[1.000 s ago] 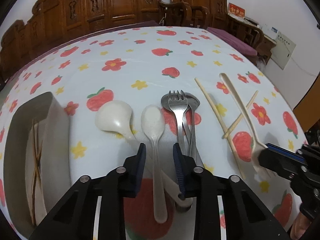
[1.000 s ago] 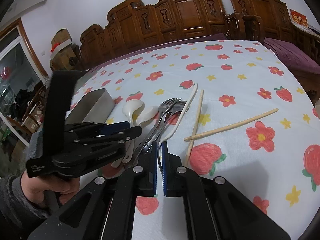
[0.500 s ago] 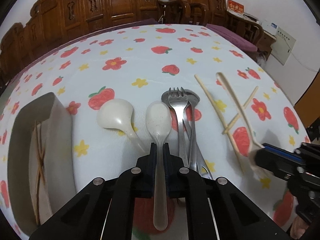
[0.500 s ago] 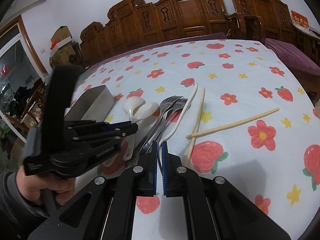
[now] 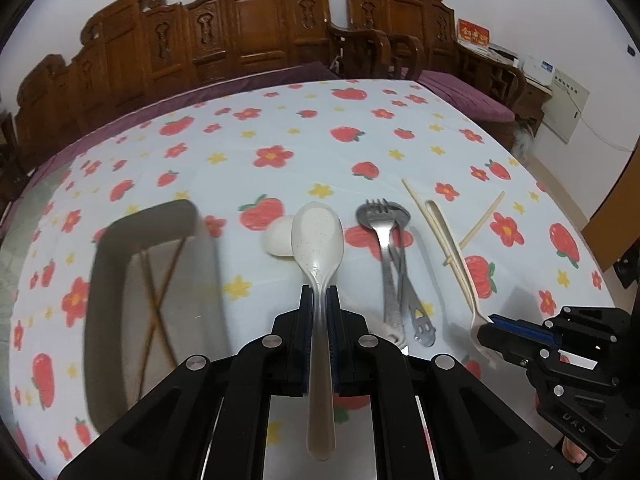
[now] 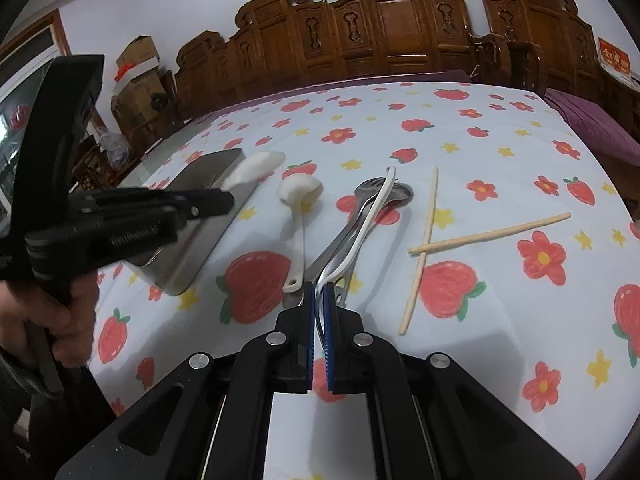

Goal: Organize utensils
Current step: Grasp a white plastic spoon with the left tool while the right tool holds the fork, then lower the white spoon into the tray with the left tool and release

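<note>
Two pale chopsticks (image 6: 430, 246) are lying crossed on the cloth, and two darker sticks (image 5: 158, 296) are crossing inside the metal tray (image 5: 102, 280). Two speckled white spoons are showing — one spoon (image 5: 318, 240) is being gripped by the left gripper (image 5: 319, 292), its jaws clenched on the handle; the other spoon (image 6: 298, 200) is lying on the cloth just beside the metal cutlery (image 5: 390, 264), a fork and at least one more steel piece overlapping, the exact count being unclear. One white fork (image 6: 360, 232) is being pinched by the right gripper (image 6: 319, 292), jaws clamped on its tine end.

A white tablecloth (image 5: 280, 128) printed with red strawberries, red flowers and yellow stars is covering the table. Carved dark wooden chairs (image 5: 256, 40) are standing behind it against a white wall, with cardboard boxes (image 6: 138, 60) stacked off to the left in the right wrist view.

The lifted spoon is hanging above the cloth, between the tray and the steel pieces, its long axis running along the gripper's fingers, bowl pointing away from the camera. The white fork is running lengthwise away from the right gripper, lying over the steel cutlery.
</note>
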